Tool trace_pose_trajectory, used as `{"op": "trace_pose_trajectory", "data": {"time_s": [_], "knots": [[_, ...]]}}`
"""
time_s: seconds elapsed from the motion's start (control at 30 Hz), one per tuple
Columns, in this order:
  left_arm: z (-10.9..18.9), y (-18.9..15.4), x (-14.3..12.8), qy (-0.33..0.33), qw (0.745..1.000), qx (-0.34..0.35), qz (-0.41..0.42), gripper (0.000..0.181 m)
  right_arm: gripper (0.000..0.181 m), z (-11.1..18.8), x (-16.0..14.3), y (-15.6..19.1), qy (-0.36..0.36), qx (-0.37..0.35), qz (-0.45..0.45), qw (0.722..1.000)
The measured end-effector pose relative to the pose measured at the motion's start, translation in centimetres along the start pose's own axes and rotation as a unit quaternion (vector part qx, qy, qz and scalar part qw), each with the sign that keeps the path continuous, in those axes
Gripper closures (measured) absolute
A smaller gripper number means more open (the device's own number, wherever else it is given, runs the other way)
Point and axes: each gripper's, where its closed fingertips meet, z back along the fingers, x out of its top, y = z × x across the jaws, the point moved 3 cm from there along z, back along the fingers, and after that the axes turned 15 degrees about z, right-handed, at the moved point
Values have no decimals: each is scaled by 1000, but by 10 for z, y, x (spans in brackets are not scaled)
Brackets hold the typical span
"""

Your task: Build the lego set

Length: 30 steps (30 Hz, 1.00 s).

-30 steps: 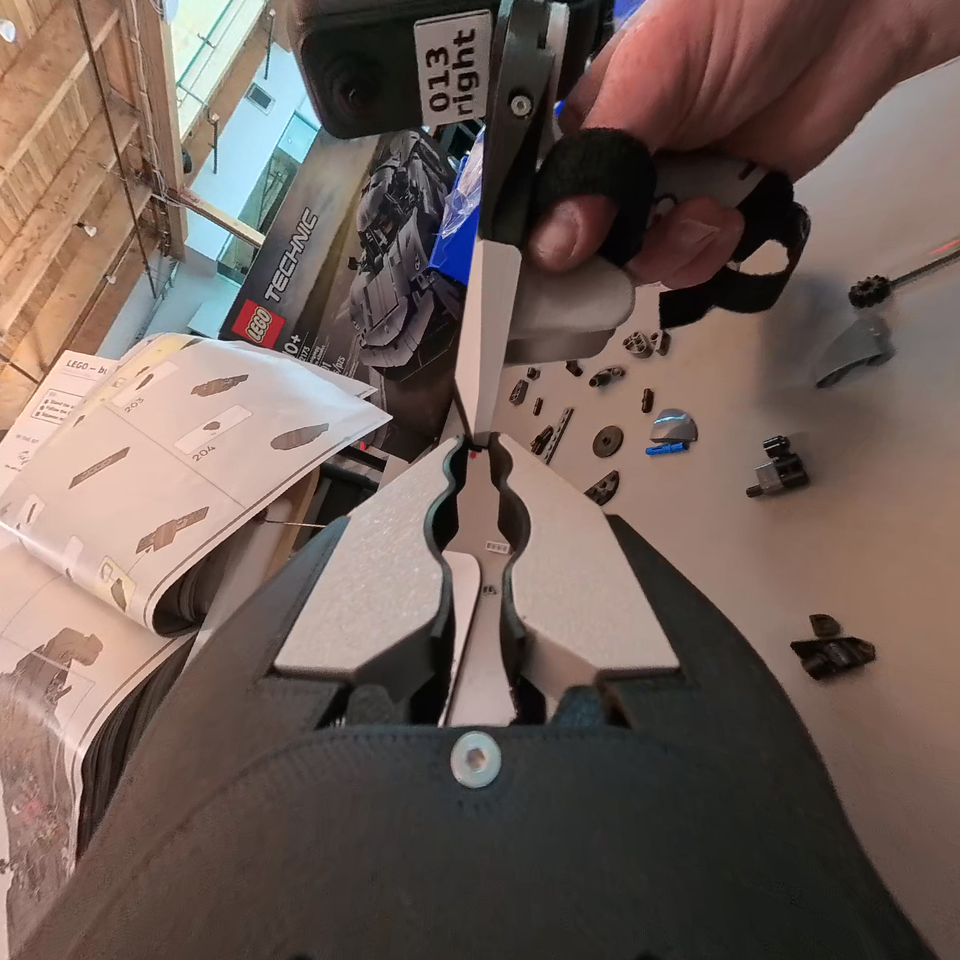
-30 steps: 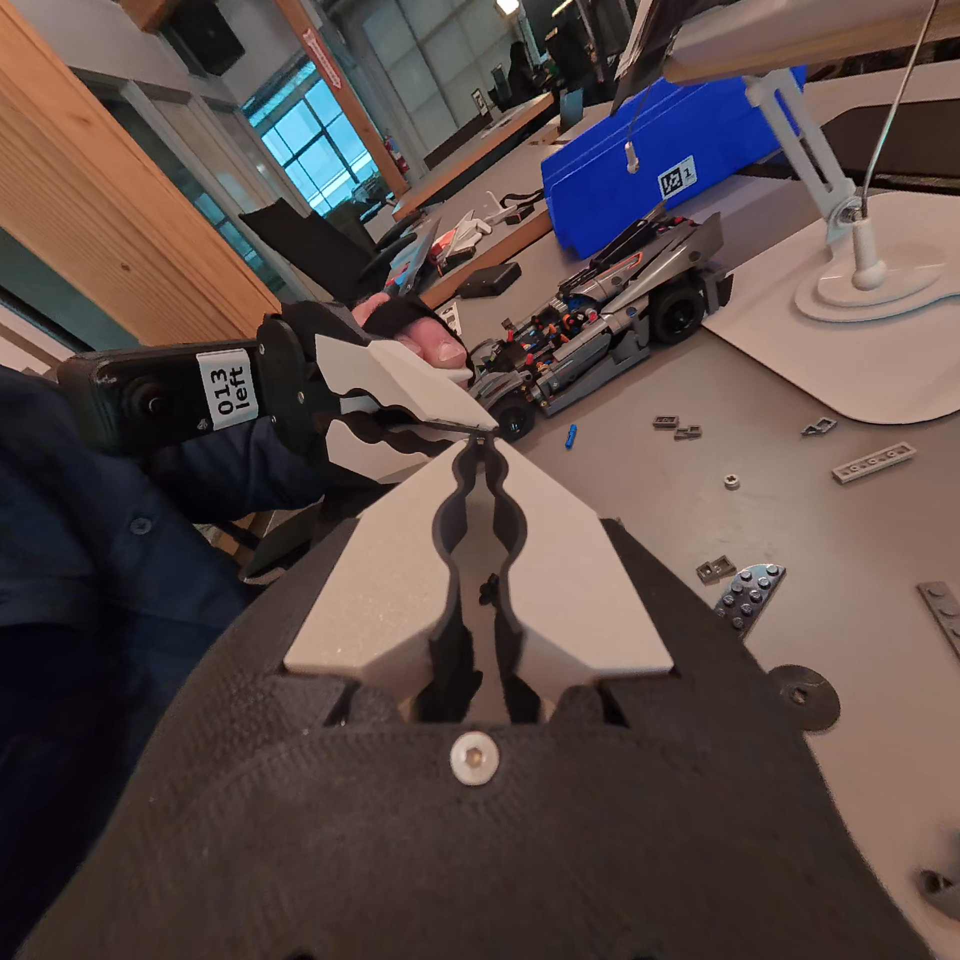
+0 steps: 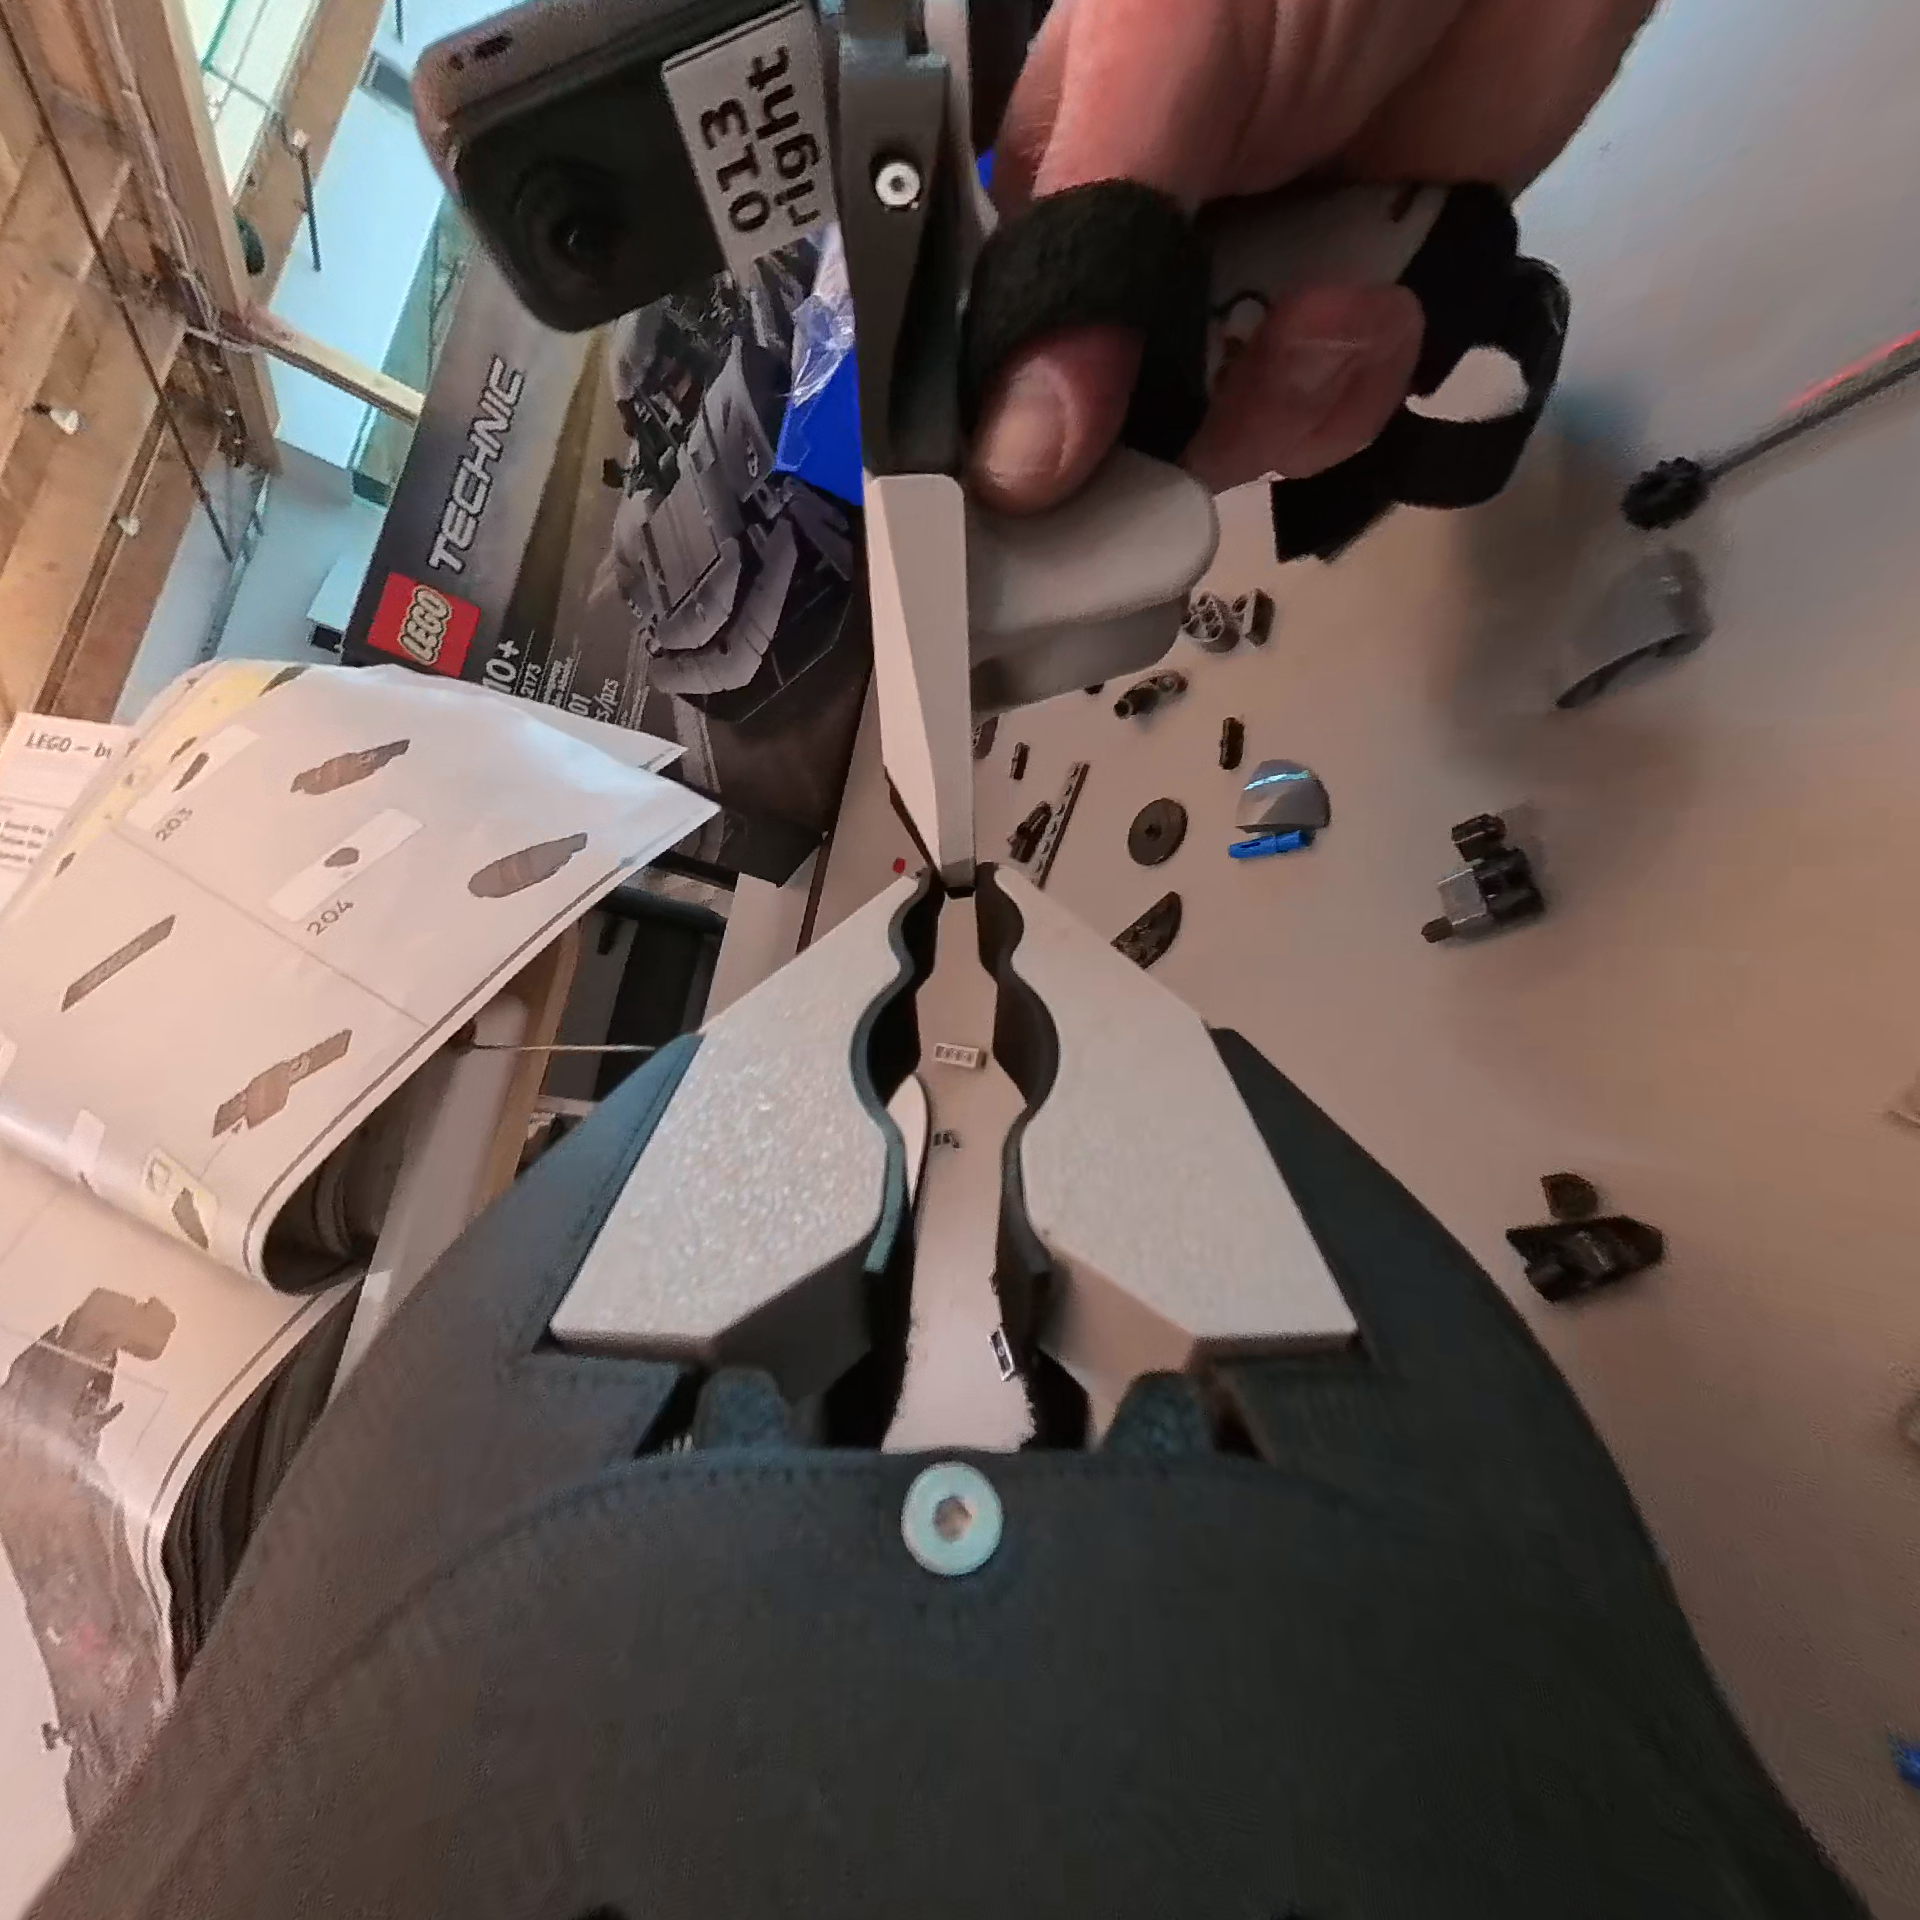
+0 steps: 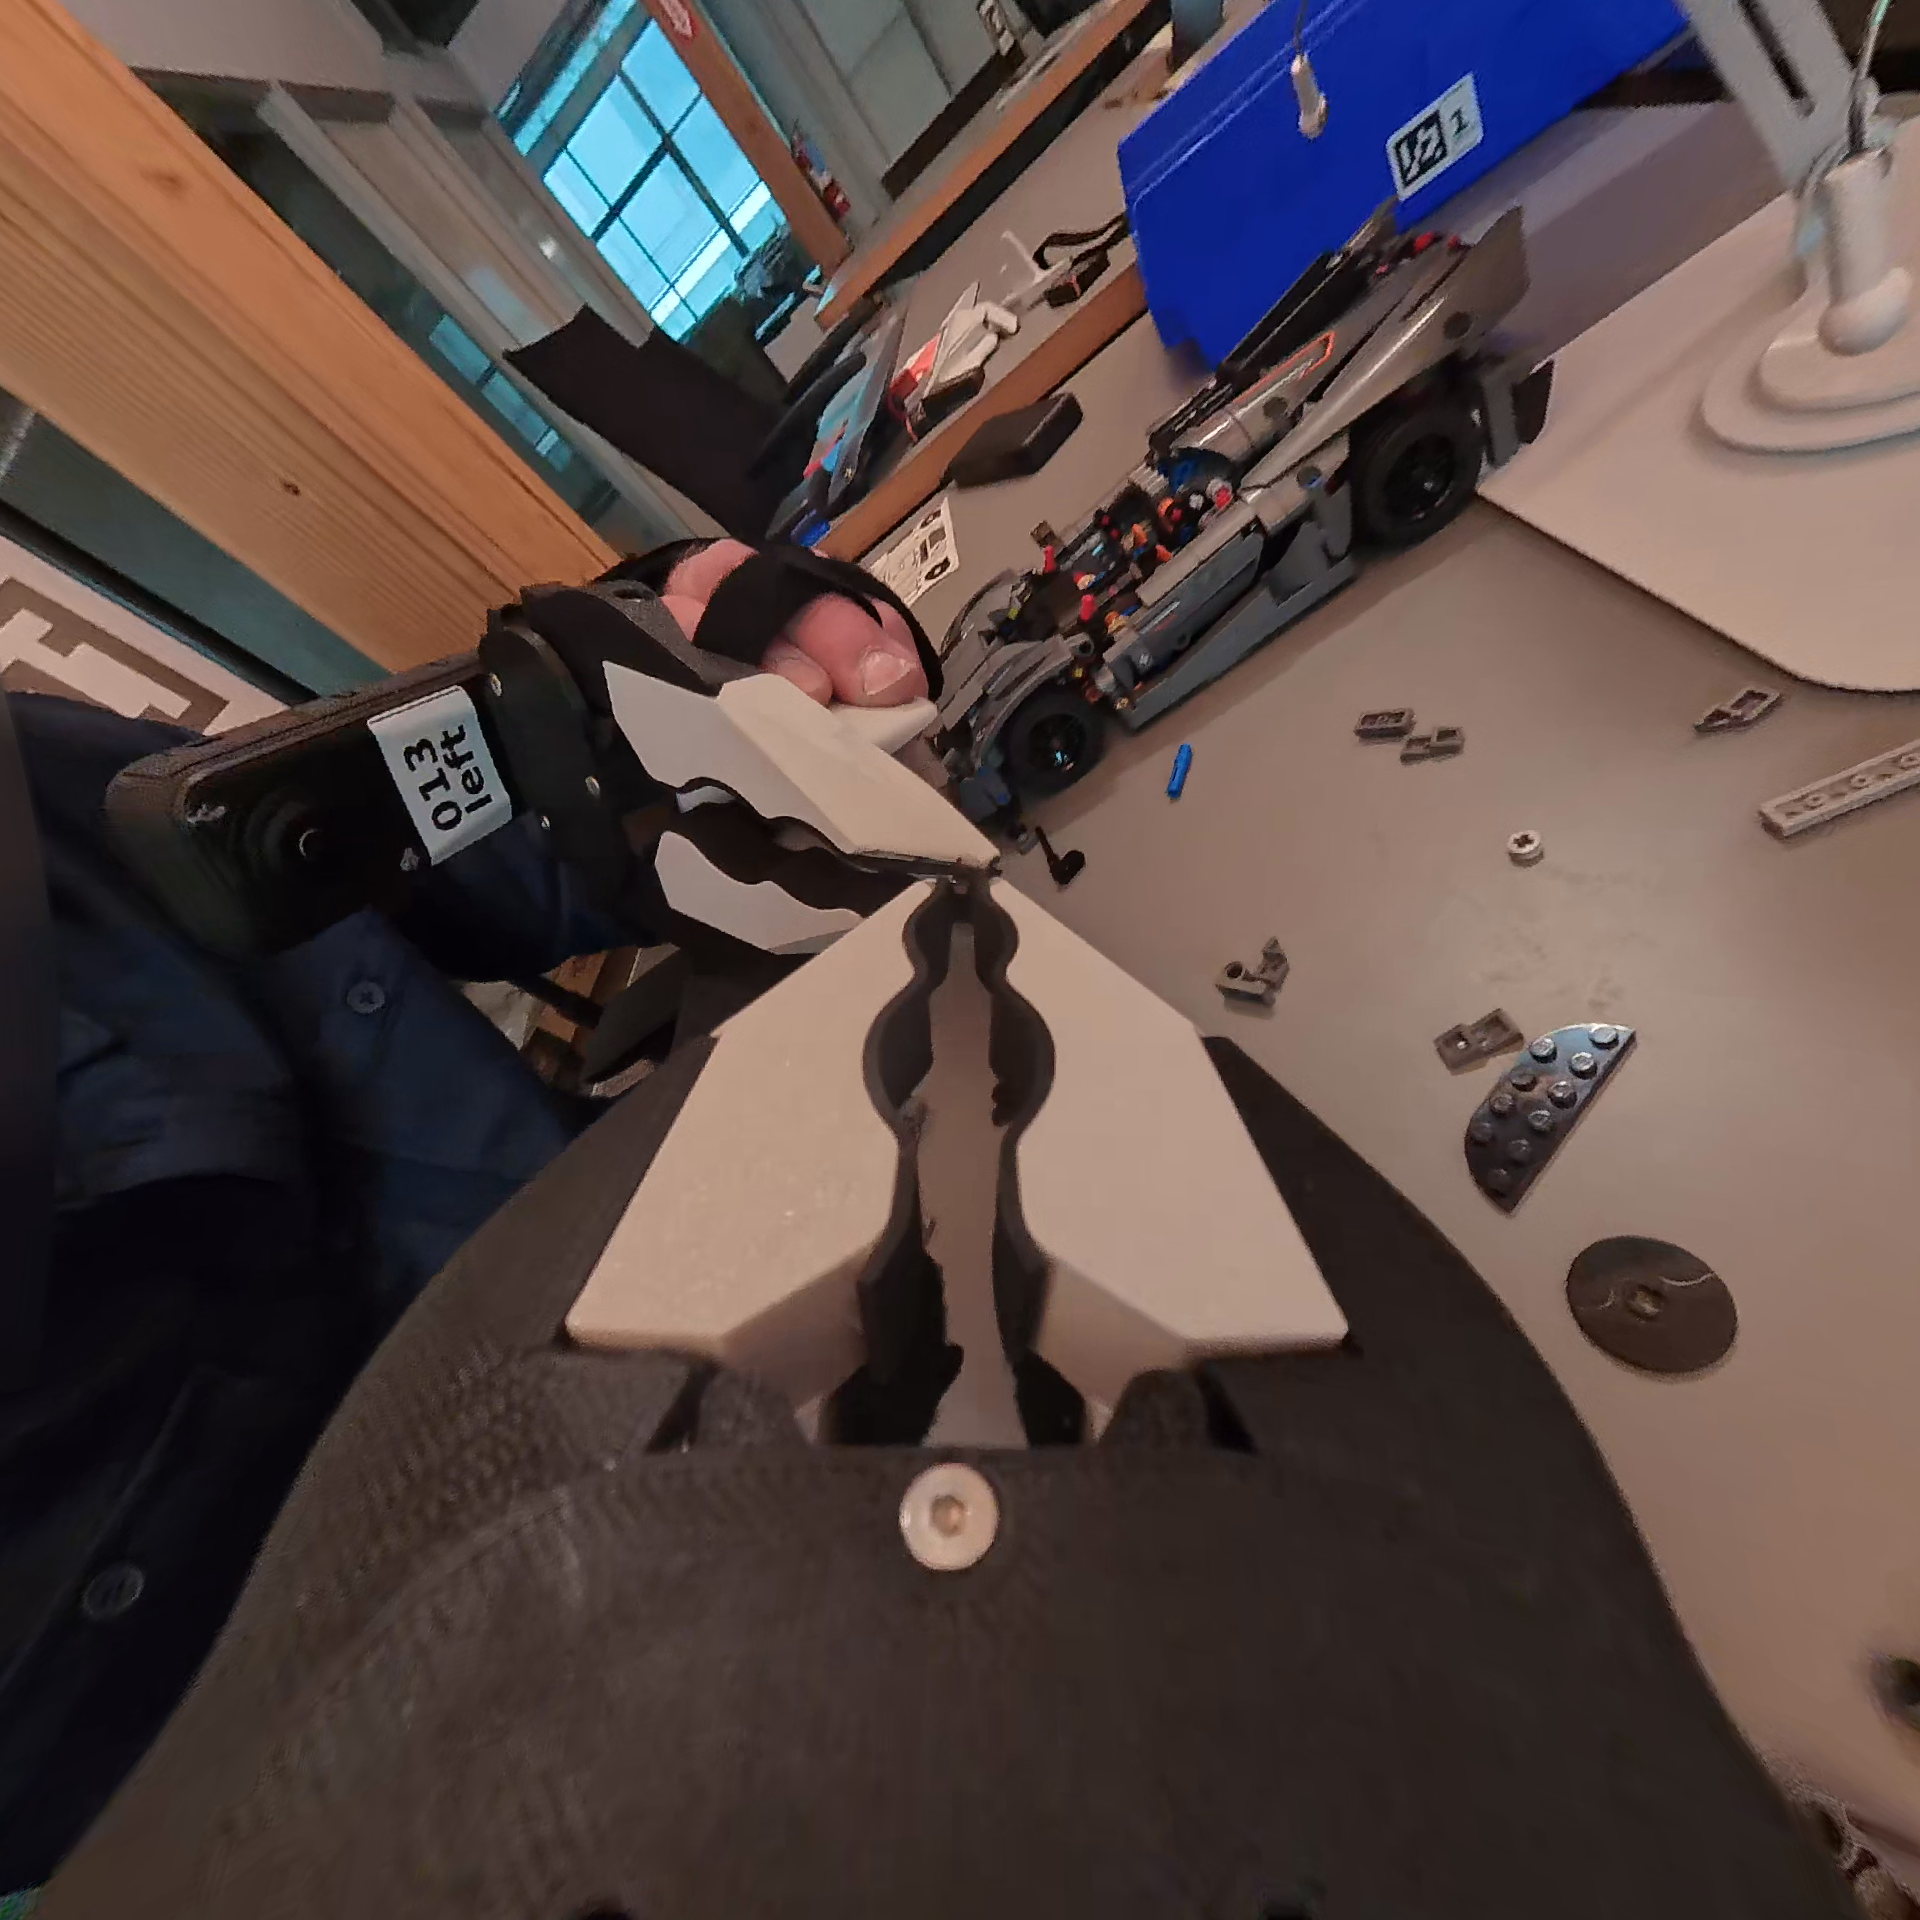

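A tiny dark piece is sitting pinched right where the two gripper tips are meeting, above the grey table and in front of the person; it is too small to tell its kind. The left gripper is showing jaws nearly together at the tips and apparently clamping the piece, and the right gripper is likewise pressing its tips together on it, coming in roughly crosswise to the left one. This looks like a hand-over or a joining of two small parts. Doing it well likely means keeping both tips steady and aligned, and loosening one side only once the other has a sure hold, since a piece this small could spring away. Farther out, the half-built car is standing on the table, loose pieces such as a dark studded plate are lying scattered nearby, and the instruction booklet is lying open beside the set's box
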Motion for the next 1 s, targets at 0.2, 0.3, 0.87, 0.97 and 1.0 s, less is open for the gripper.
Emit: {"op": "trace_pose_trajectory", "data": {"time_s": [0.2,0.3,0.87,0.97,1.0], "knots": [[0,6,0,-3,1000,11,25,177,179,-1,5,-2,-25,-8,0,1000],[0,8,0,-6,999,16,32,177,177,0,7,-2,-31,-12,3,999],[0,-1,4,-25,1000,-1,-5,176,181,7,2,4,14,-15,28,999],[0,-11,7,-34,999,-13,-30,175,181,10,-5,9,39,7,16,999],[0,-13,8,-34,999,-13,-38,175,181,10,-7,9,44,10,14,999]]}}
